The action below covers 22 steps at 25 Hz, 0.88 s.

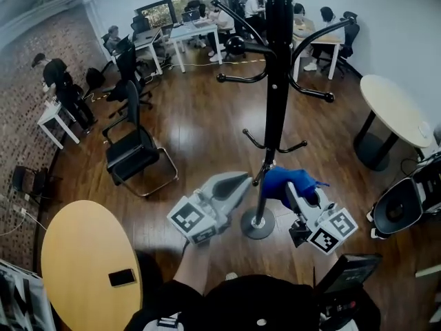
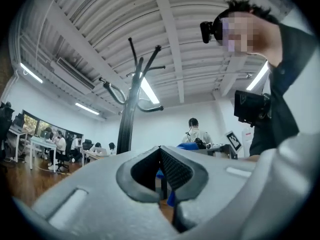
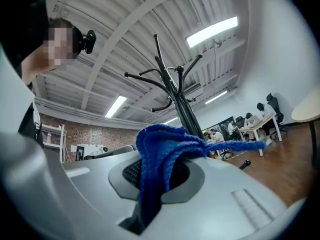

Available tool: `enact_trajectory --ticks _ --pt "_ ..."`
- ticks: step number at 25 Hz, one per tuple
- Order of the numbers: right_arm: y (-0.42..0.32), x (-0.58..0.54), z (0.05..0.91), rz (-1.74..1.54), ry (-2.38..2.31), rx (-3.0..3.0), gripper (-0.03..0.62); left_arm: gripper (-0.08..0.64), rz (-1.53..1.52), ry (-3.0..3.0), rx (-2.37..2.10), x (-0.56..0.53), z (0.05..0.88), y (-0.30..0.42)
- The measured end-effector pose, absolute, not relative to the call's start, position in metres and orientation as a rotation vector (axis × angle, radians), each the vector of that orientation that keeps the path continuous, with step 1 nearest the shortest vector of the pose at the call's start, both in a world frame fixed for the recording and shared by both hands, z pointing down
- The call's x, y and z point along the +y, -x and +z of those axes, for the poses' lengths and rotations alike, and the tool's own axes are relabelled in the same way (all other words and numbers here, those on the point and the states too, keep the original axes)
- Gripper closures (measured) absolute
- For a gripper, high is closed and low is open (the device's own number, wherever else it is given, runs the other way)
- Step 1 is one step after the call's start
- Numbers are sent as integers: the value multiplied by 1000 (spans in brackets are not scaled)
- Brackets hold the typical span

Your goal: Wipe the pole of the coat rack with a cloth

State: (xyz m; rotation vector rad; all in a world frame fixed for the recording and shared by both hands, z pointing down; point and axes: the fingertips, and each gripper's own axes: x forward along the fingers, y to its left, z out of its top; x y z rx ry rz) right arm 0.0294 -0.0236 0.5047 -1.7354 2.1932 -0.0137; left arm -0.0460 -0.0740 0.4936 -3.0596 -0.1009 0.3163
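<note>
The right gripper (image 1: 298, 197), jaws clamped on the cloth (image 1: 284, 183), hangs just right of the upright pole (image 1: 277, 109), low near its base; the left gripper (image 1: 242, 181), jaws closed and empty, flanks it.

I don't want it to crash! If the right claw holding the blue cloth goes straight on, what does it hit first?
Most likely the coat rack's black pole: it stands right ahead of the right claw, just behind the blue cloth. How far off it is can't be told.
</note>
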Motion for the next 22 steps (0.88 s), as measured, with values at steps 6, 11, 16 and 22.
enact_trajectory --ticks 6,11,16,22 --pt "73 -25 358 53 1808 2322 565 558 371 3066 -102 -61 346 129" --pt "62 -9 382 46 1770 2354 565 558 362 3060 -69 -46 375 113" --pt "98 -8 353 50 1759 2353 565 558 373 3046 -86 -45 347 145" --pt "70 9 354 66 1752 2341 565 558 367 3044 -99 -31 349 112"
